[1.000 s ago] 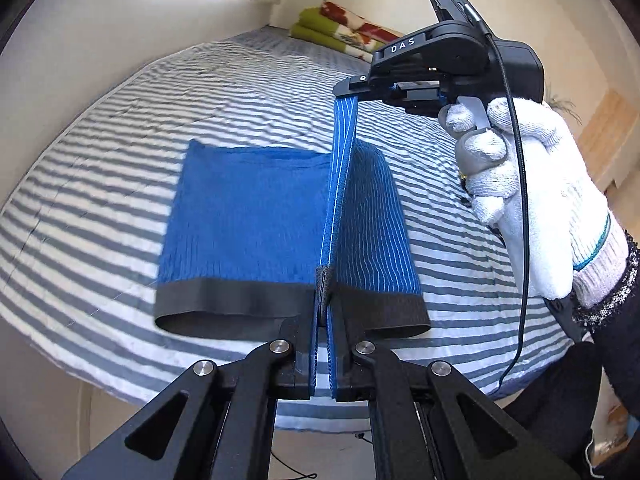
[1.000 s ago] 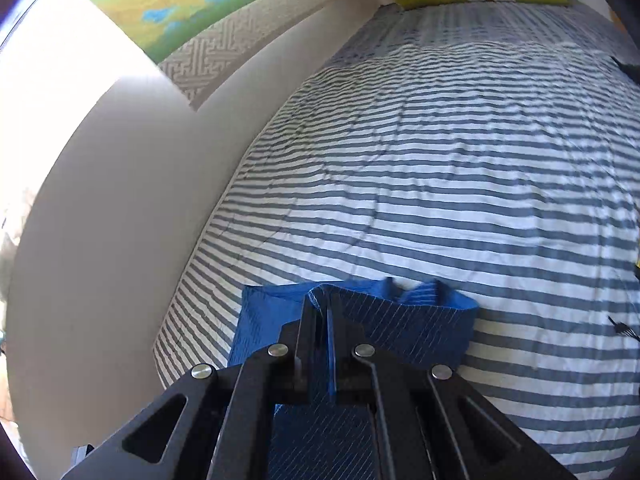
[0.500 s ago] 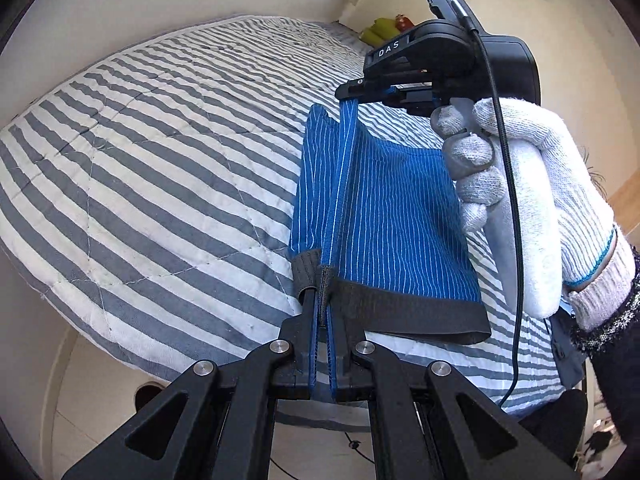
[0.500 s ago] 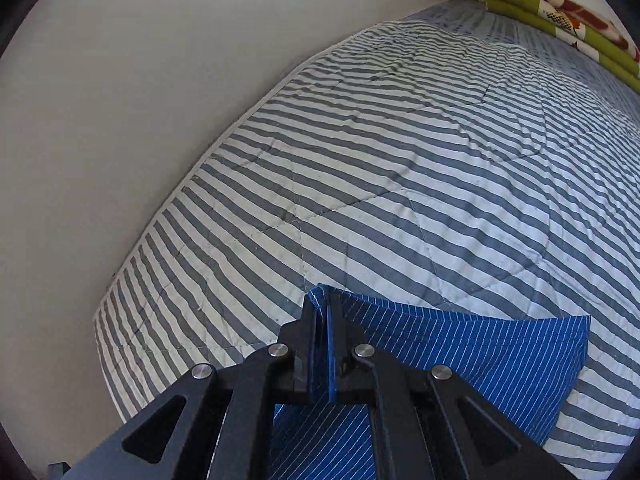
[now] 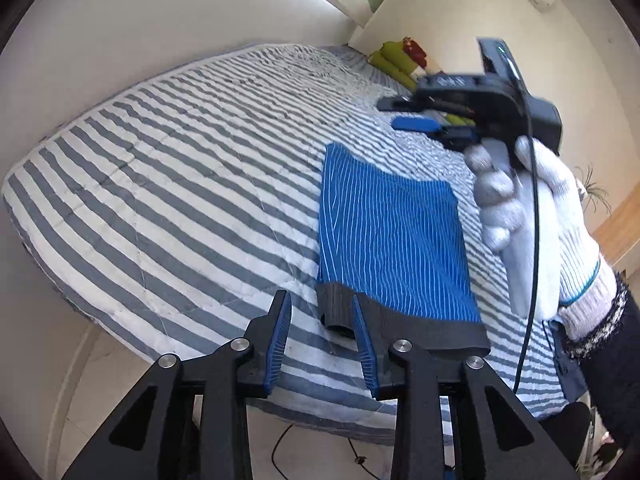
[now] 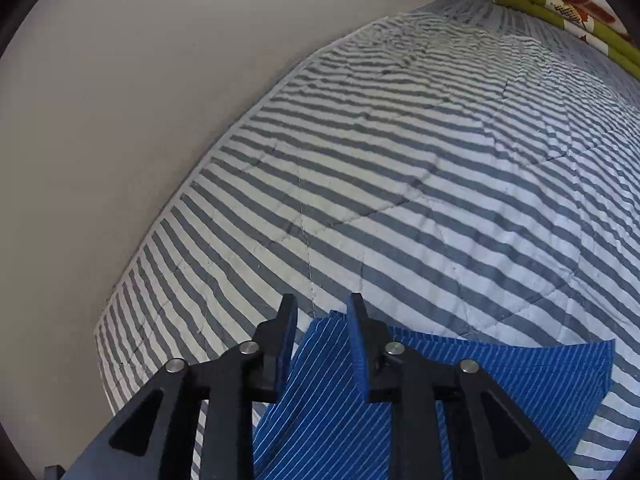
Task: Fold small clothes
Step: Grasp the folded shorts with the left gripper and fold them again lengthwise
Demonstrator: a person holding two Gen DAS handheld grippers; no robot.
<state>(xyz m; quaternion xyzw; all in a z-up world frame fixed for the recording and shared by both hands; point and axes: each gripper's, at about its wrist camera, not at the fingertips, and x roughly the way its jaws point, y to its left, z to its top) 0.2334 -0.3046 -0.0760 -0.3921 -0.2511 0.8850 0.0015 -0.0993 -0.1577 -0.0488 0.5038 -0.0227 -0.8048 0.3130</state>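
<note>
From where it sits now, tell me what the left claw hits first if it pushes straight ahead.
Most likely the blue striped garment: the left claw is open, with the grey waistband's folded corner right at its tips. Whether it meets the band or the striped bedspread beside it depends on height, which is unclear.

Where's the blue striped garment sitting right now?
The blue striped garment lies flat on the striped bedspread near the bed's front edge, right of centre in the left wrist view, its dark waistband just ahead of the open left hand-held gripper.
</note>
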